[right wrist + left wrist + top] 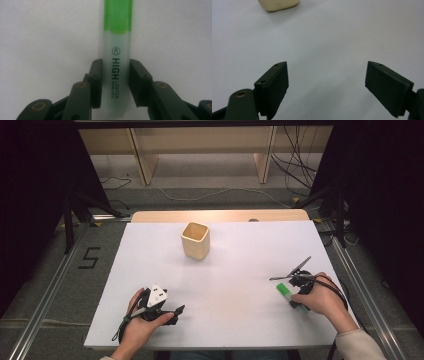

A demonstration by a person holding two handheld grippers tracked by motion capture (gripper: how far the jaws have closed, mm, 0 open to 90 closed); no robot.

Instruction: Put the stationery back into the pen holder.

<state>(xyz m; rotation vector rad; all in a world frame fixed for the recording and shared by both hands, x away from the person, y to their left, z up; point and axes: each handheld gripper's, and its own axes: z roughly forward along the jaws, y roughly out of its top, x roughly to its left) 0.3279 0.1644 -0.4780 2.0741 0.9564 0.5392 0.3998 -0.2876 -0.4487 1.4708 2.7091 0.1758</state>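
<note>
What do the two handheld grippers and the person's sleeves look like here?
Both the left gripper and the right gripper are black, with flat rectangular pads and brass-coloured pivot pins. The left carries a grey three-cornered plate and a trailing black cable. A cream sleeve covers the right wrist.

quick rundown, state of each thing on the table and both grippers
cup: upright, open top, nothing seen inside, far middle of the table
highlighter: capped, lying flat on the table, between the right gripper's jaws
left gripper: open, jaws wide apart, nothing between them
right gripper: shut on the highlighter's barrel
</note>
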